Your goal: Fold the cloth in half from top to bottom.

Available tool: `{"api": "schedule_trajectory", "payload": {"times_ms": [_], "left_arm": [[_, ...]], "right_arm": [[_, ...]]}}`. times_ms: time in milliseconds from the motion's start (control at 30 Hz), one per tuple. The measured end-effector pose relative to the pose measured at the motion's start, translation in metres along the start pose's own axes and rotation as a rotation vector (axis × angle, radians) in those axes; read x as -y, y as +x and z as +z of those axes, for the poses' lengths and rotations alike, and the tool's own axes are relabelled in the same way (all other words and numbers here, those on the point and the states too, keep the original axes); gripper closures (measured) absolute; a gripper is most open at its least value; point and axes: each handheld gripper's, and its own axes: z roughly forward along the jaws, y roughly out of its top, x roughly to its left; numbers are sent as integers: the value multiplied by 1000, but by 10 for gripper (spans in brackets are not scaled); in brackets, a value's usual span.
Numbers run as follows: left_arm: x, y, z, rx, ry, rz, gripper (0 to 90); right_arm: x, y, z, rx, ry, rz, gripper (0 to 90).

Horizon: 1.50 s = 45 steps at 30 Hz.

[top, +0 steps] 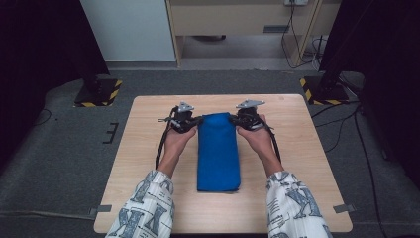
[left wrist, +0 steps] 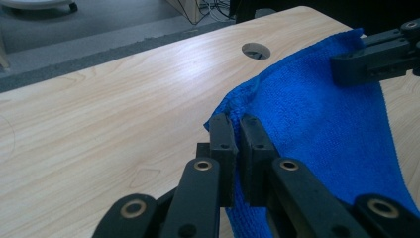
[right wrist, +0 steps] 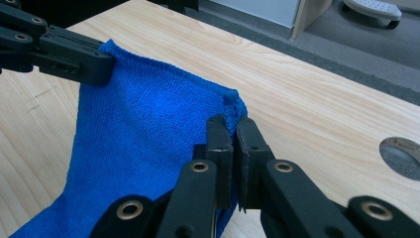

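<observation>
Both grippers clamped on the blue towel point(top: 218, 148): left gripper point(top: 195, 120) at its 11 o'clock corner, right gripper point(top: 234, 120) at 1 o'clock.

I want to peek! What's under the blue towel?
Under the blue towel lies the wooden table. The far end hangs lifted, bare wood beneath. Anything beneath the flat part is covered.

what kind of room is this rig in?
Likely a lab or recording studio: light wooden table on grey carpet, hazard-striped stand bases, loose cables, black curtains at the sides.
</observation>
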Motion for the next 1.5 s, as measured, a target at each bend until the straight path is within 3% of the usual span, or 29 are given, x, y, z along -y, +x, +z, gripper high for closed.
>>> {"api": "schedule_trajectory", "payload": {"times_ms": [167, 300, 433, 600, 700, 1500], "left_arm": [[-7, 3, 0, -3, -22, -6, 857], [-9, 3, -1, -5, -9, 6, 857], [-11, 0, -4, -1, -15, 8, 858], [-14, -9, -11, 2, -19, 38, 858], [-13, -13, -12, -6, -7, 62, 857], [-1, -18, -23, 26, 1, 67, 857]], "right_arm": [[-5, 0, 1, 6, -10, -6, 867], [-7, -2, 0, 11, -16, -5, 867], [-8, 0, -6, 9, -23, -15, 866], [-8, 4, -15, 1, -50, -19, 866], [-5, 5, -19, 2, -54, -19, 866], [19, 16, -30, -31, -49, -22, 865]]}}
